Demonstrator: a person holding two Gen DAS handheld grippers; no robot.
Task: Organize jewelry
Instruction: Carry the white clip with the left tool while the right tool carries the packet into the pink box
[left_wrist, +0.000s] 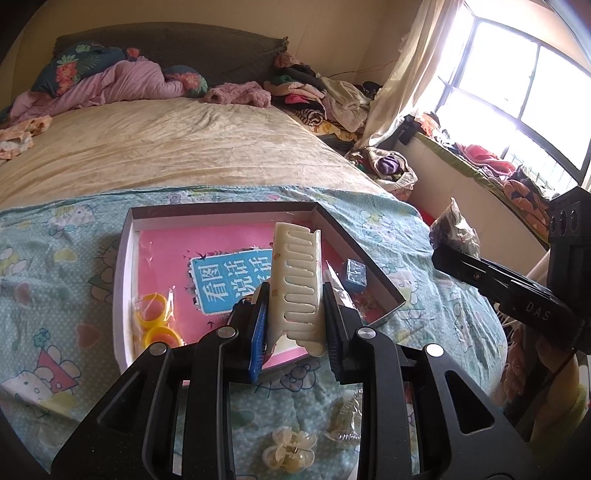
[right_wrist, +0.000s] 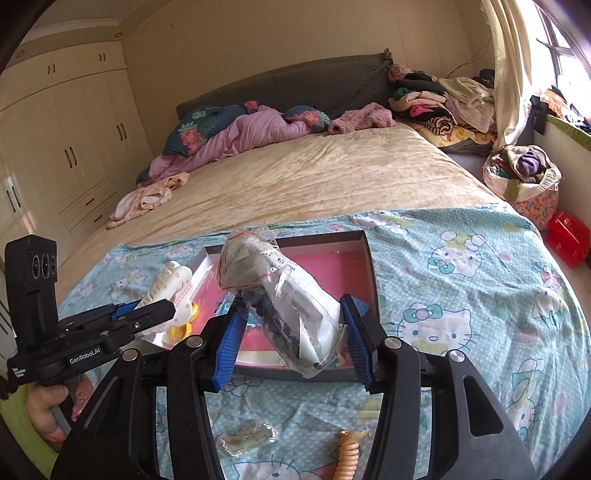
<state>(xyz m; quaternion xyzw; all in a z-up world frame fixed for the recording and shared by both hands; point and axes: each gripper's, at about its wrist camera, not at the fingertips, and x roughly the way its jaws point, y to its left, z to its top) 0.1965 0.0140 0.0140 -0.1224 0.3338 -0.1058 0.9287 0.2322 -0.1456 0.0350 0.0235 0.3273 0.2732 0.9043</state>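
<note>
My left gripper (left_wrist: 295, 314) is shut on a large cream hair claw clip (left_wrist: 297, 284) and holds it upright above the shallow box (left_wrist: 123, 266) with a pink book inside. The clip also shows in the right wrist view (right_wrist: 168, 291). Yellow rings (left_wrist: 157, 321) and a small blue cube (left_wrist: 355, 277) lie in the box. My right gripper (right_wrist: 291, 325) is shut on a clear plastic bag of items (right_wrist: 280, 291), held above the box's near edge (right_wrist: 371, 266). The right gripper with its bag shows at the right of the left view (left_wrist: 452, 254).
The box sits on a Hello Kitty blanket (right_wrist: 461, 288) on the bed. Near me on the blanket lie a small cream claw clip (left_wrist: 290, 450), a bagged trinket (right_wrist: 245, 441) and a peach spiral hair tie (right_wrist: 347, 456). Clothes piles (right_wrist: 443, 96) and a basket (right_wrist: 524, 173) stand at the right.
</note>
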